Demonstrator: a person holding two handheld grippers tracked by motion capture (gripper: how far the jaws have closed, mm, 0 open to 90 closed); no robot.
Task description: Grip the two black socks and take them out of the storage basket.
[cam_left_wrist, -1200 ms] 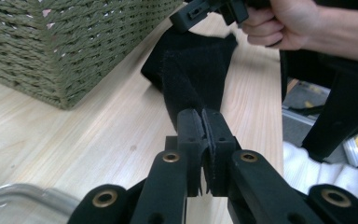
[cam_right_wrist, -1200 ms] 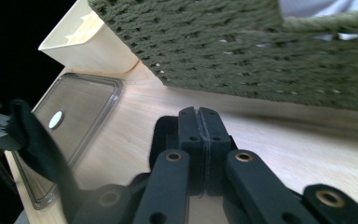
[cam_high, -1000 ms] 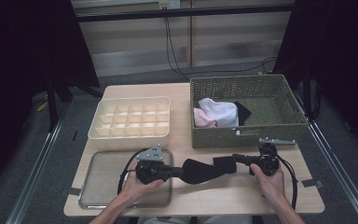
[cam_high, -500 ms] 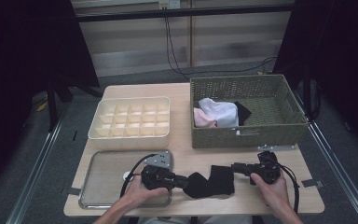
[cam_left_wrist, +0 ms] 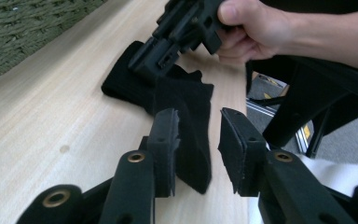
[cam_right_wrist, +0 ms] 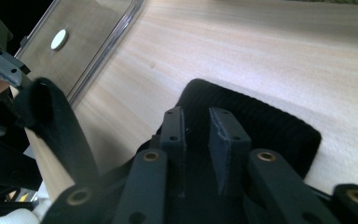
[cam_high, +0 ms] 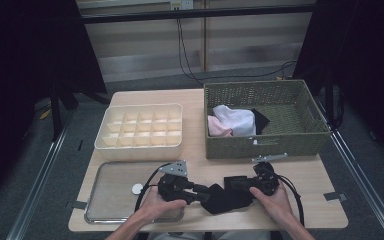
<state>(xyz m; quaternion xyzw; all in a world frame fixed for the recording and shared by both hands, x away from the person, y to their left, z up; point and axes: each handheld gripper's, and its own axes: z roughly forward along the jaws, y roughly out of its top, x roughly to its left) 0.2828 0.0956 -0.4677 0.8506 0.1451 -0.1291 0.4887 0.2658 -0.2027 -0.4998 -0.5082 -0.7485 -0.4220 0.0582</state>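
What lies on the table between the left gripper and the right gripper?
In the high view, a black cloth spans the stretch between the left gripper and the right gripper, lying on the wooden table.

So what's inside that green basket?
Inside the green basket lie a white cloth, something pink and something black. Anything beneath them is covered.

A dim room around your wooden table [cam_high: 200,100].
You see grey floor [cam_high: 60,165] at 9 o'clock, a pale slatted wall [cam_high: 145,45] at 12, dark curtains [cam_high: 25,60] beside it.
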